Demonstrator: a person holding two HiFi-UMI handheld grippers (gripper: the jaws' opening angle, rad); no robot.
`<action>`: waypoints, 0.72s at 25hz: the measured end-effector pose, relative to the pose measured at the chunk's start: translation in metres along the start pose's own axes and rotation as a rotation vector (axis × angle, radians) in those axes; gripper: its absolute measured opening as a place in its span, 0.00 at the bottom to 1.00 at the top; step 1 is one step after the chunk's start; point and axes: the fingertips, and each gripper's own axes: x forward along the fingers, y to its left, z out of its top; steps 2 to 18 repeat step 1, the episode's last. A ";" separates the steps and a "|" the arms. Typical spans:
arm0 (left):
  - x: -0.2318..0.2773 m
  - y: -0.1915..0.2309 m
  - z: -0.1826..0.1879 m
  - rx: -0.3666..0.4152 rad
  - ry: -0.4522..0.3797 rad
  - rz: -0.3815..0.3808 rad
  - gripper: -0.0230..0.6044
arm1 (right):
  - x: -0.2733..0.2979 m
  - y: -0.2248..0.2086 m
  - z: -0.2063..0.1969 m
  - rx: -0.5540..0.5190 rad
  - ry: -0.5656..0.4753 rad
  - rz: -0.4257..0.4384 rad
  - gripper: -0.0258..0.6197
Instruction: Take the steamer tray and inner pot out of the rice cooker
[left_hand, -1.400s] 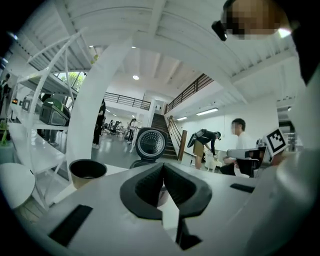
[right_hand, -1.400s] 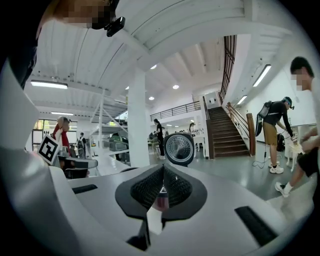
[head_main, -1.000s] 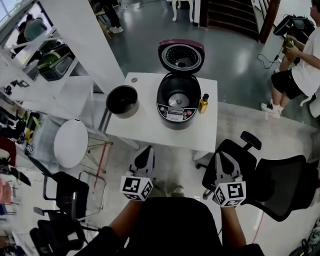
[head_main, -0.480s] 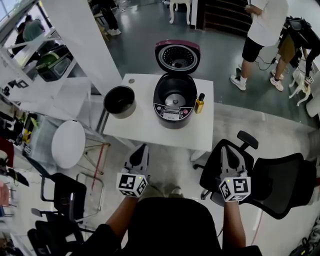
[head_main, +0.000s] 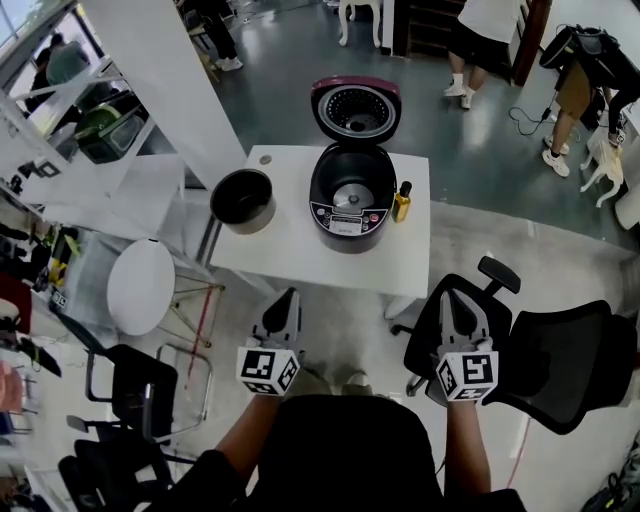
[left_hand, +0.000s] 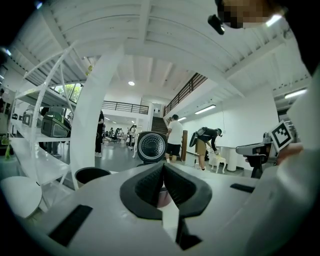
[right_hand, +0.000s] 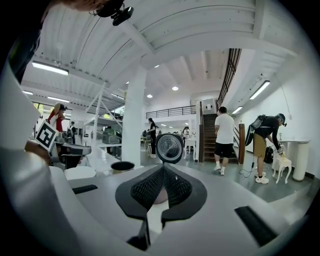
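A: What stands around the rice cooker (head_main: 352, 205) at centre top?

B: Its raised lid (head_main: 357, 108) walls off the far side. 1 yellow bottle (head_main: 403, 203) stands just beside its right flank. The inner pot (head_main: 243, 200) sits apart on the left table corner.

A: Where is there room?

B: A bare strip of table (head_main: 290, 255) runs along the near edge, and the cooker's top is open. At lower right, 1 black chair (head_main: 545, 355) crowds the right gripper (head_main: 452, 305).

Shining bright and even from ceiling strip lights (right_hand: 50, 68); glaring off the glossy floor (head_main: 290, 80); bending at fisheye edges, blackening corners.
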 end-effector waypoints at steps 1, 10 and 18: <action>-0.001 0.002 -0.001 -0.003 0.003 0.006 0.04 | 0.000 0.002 -0.001 0.000 0.001 0.002 0.04; -0.001 0.002 -0.001 -0.003 0.003 0.006 0.04 | 0.000 0.002 -0.001 0.000 0.001 0.002 0.04; -0.001 0.002 -0.001 -0.003 0.003 0.006 0.04 | 0.000 0.002 -0.001 0.000 0.001 0.002 0.04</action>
